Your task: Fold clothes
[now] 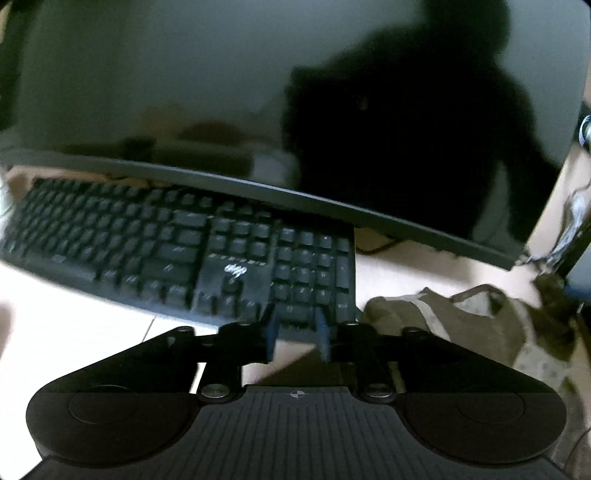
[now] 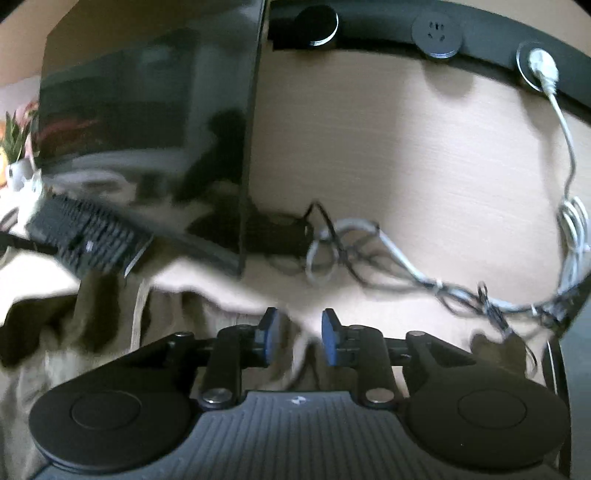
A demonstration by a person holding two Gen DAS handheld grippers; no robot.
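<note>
An olive-brown garment (image 1: 461,325) lies crumpled on the light wooden desk, to the right of my left gripper (image 1: 297,334). That gripper is open, its blue pads apart over the keyboard's front edge, nothing between them. In the right wrist view the same garment (image 2: 92,332) spreads over the lower left of the desk and runs under my right gripper (image 2: 297,336). The right gripper is open too, with a fold of cloth showing in the gap between its pads but not pinched.
A black keyboard (image 1: 177,247) lies in front of a dark monitor (image 1: 258,92). The monitor (image 2: 147,129) fills the left of the right wrist view. Tangled white and black cables (image 2: 406,266) trail across the desk (image 2: 406,147) to a socket strip (image 2: 436,33).
</note>
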